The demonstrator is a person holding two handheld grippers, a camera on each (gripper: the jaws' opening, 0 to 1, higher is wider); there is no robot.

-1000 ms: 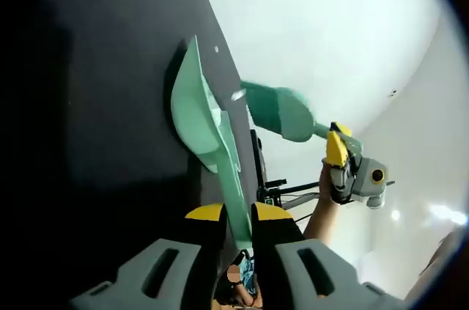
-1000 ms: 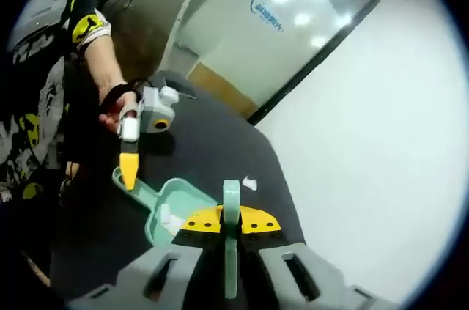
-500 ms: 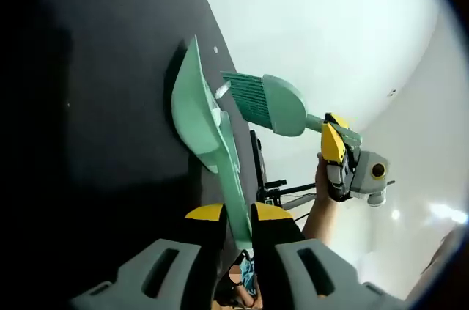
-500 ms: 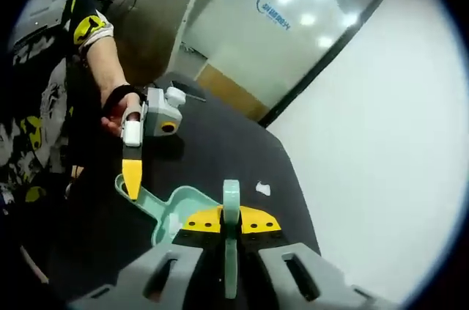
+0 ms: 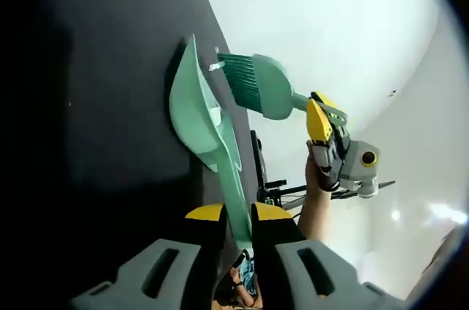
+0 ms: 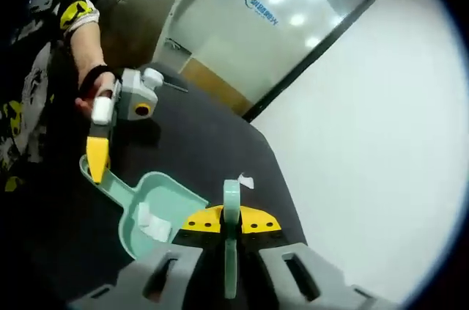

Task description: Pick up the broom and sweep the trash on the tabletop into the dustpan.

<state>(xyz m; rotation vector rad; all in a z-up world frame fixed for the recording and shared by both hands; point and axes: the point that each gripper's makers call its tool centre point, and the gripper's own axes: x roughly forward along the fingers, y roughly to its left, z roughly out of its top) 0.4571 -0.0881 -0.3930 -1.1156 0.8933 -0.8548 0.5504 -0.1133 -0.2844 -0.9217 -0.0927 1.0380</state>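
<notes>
Dark and matte, the counter (image 6: 205, 145) is bordered by a pale wall, and a glass partition with a blue logo (image 6: 261, 0) is seen behind it in the right gripper view.

A mint-green dustpan (image 5: 196, 112) is held at the counter. Its long handle is pinched between the yellow-tipped fingers of the left gripper (image 5: 237, 216), which are pressed tight against it. In the right gripper view the same dustpan (image 6: 157, 204) is seen resting on the counter with its tray facing the camera, and a white scrap (image 6: 150, 220) is seen lying inside the tray. The left gripper (image 6: 97, 152) is seen there at the far end of the dustpan handle, carried by a person's hand (image 6: 91, 90).

A mint-green broom (image 5: 256, 86) is gripped by the right gripper (image 5: 319, 118), whose fingers are closed on the broom's handle. The bristles are placed just beside the dustpan's open edge, at the counter's edge. A small white scrap of trash (image 5: 217, 66) is seen at the bristle tips, close to the dustpan lip. In the right gripper view the broom handle (image 6: 231, 233) is clamped upright between the right gripper (image 6: 231, 223) and its two yellow fingers, and a scrap of trash (image 6: 244, 180) is seen on the counter just beyond the dustpan.
</notes>
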